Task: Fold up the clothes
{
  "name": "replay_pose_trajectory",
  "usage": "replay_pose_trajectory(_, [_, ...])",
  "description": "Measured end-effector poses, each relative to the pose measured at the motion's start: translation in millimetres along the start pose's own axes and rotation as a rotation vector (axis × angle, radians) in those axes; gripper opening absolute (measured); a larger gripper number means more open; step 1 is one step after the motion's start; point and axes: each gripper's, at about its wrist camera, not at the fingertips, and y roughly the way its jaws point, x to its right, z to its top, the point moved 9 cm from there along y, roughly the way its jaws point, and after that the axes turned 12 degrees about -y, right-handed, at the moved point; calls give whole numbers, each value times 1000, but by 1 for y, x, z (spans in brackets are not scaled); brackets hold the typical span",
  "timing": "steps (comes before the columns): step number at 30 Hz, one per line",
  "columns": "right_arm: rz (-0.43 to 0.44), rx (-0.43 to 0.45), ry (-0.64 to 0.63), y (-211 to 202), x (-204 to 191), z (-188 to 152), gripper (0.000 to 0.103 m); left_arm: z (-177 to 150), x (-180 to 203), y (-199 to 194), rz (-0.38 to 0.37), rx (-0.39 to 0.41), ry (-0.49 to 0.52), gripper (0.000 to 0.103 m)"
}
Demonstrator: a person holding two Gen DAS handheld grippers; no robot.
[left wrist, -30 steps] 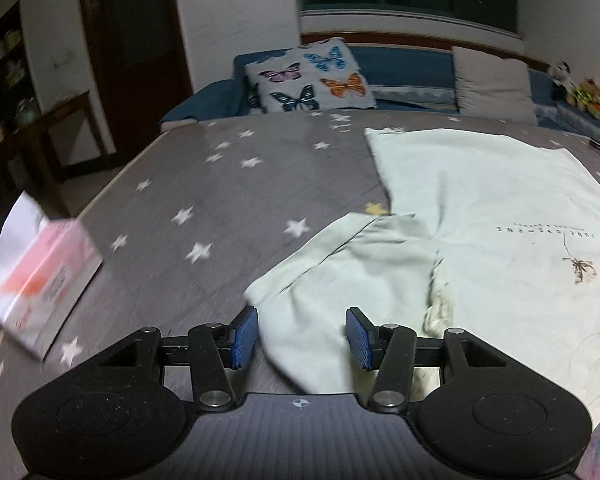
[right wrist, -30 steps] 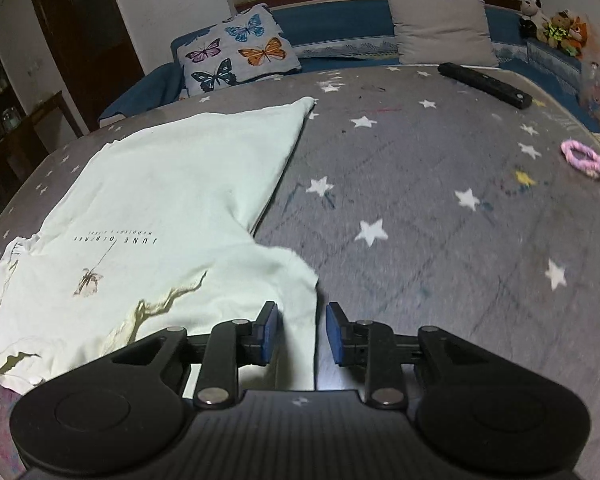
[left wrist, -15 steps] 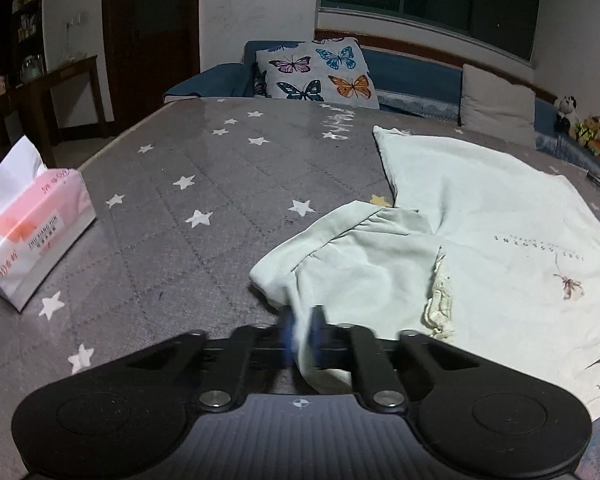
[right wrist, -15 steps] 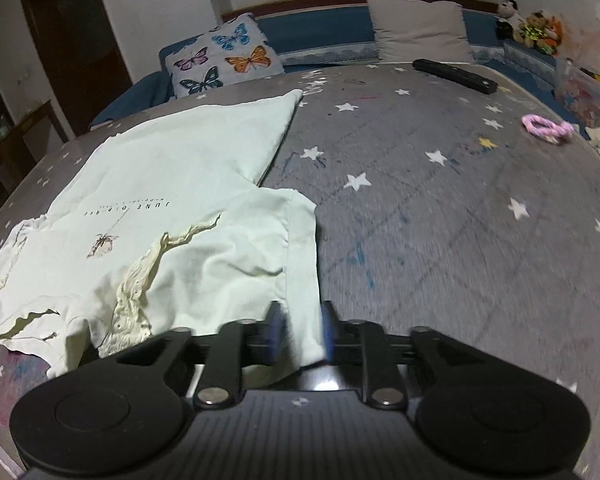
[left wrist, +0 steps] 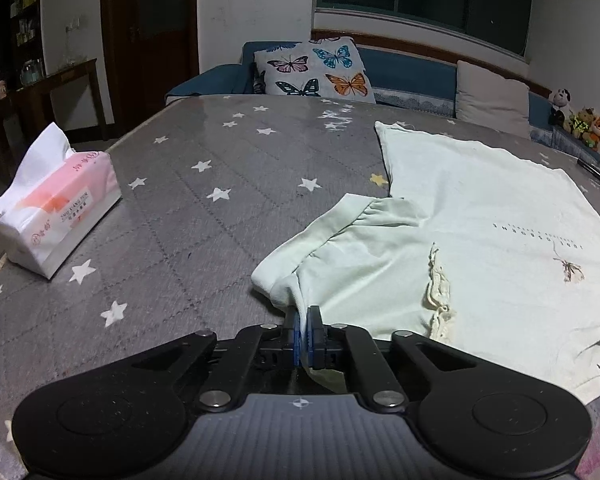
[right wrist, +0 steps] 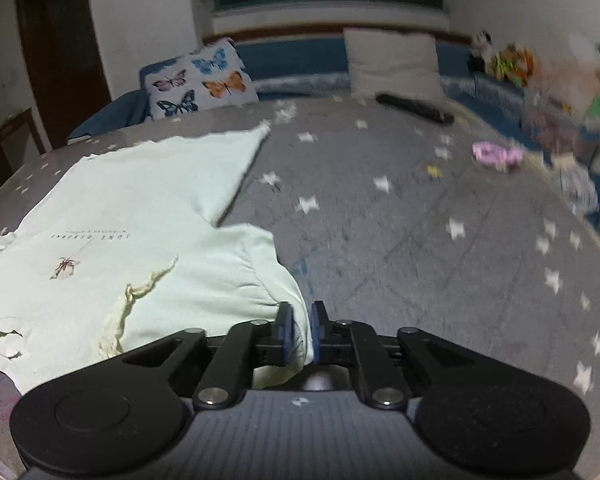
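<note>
Both sleeves have bunched up since a second ago, when the jaws were open around them. The left gripper (left wrist: 303, 316) and right gripper (right wrist: 299, 312) now pinch the pale green shirt (left wrist: 480, 216), spread on the star-patterned bed (left wrist: 204, 200). Beyond: tissue box (left wrist: 60, 220), butterfly pillow (left wrist: 312, 68).

Right wrist view smeared by motion blur: heap of coloured toys (right wrist: 512, 62) at far right just colour patches, pink ring-shaped item (right wrist: 496, 154) on the grey star-print bed cover (right wrist: 400, 240) unreadable, long black bar-like object (right wrist: 414, 108) can't be identified. Small print on the pale green T-shirt (left wrist: 500, 240) too tiny to read in either view; shirt's right part cut off by frame edge in left wrist view, its near hem hidden behind gripper bodies. Label text on pink-and-white tissue pack (left wrist: 56, 220) too small. Shelf contents at far left dark, indistinct.
</note>
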Motion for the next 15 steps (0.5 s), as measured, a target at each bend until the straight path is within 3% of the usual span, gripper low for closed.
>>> replay_pose_trajectory(3, [28,2,30,-8,4,-6,16,4,-1,-10,3,17,7,9])
replay_pose_trajectory(5, [49,9,37,-15,4,-9,22,8,1,-17,-1,35,10,17])
replay_pose_trajectory(7, [70,10,48,-17,3,-13,32,11,10,-23,-25,51,23,20])
replay_pose_trajectory(9, [85,6,54,-15,1,-17,32,10,27,-30,-67,59,51,21])
replay_pose_trajectory(11, [84,-5,63,-9,-2,-21,31,7,47,-36,-116,59,87,27])
replay_pose_trajectory(13, [83,-18,74,-4,-3,-25,16,2,70,-42,-164,60,129,32])
replay_pose_trajectory(15, [74,-18,71,-2,-4,-27,10,-5,93,-46,-213,51,155,35])
